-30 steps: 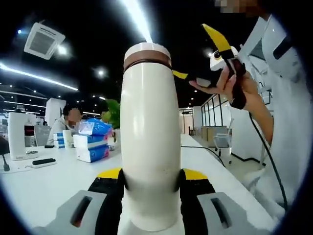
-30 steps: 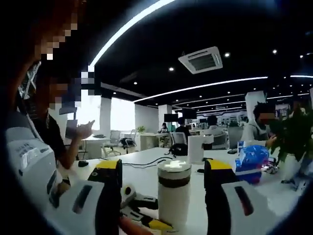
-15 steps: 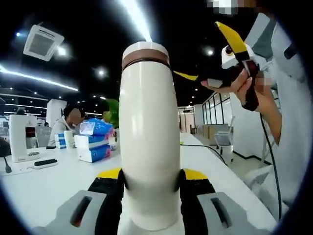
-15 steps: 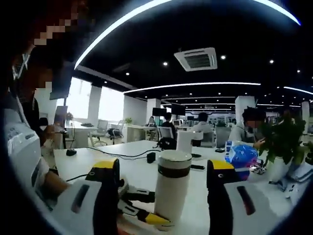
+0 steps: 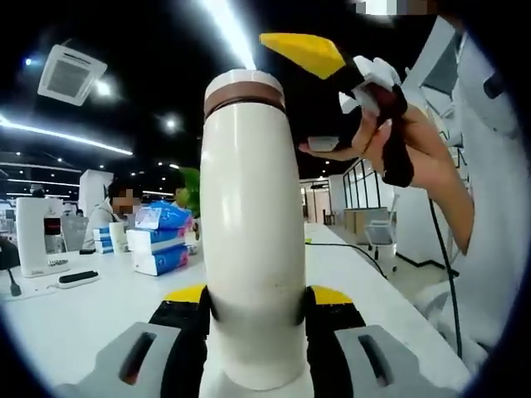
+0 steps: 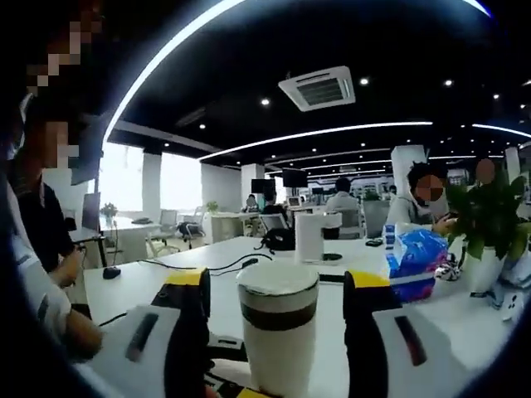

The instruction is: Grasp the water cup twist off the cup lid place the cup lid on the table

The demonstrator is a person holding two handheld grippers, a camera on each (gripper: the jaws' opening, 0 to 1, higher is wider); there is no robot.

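Left tongs [image 5: 253,308] clamped on cup [image 5: 251,249]; right tongs [image 6: 274,286] apart, flanking lid [image 6: 277,286] mid-frame. Next, judged: close, then twist.

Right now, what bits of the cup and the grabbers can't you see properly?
- Water cup bottom: left gripper view, hidden behind the left gripper clamping it.
- Cup bottom, right gripper view: cut off by the picture's lower edge.
- Cup lid threads: covered by the lid.
- Right gripper contact with the lid: unclear; its jaws flank it.
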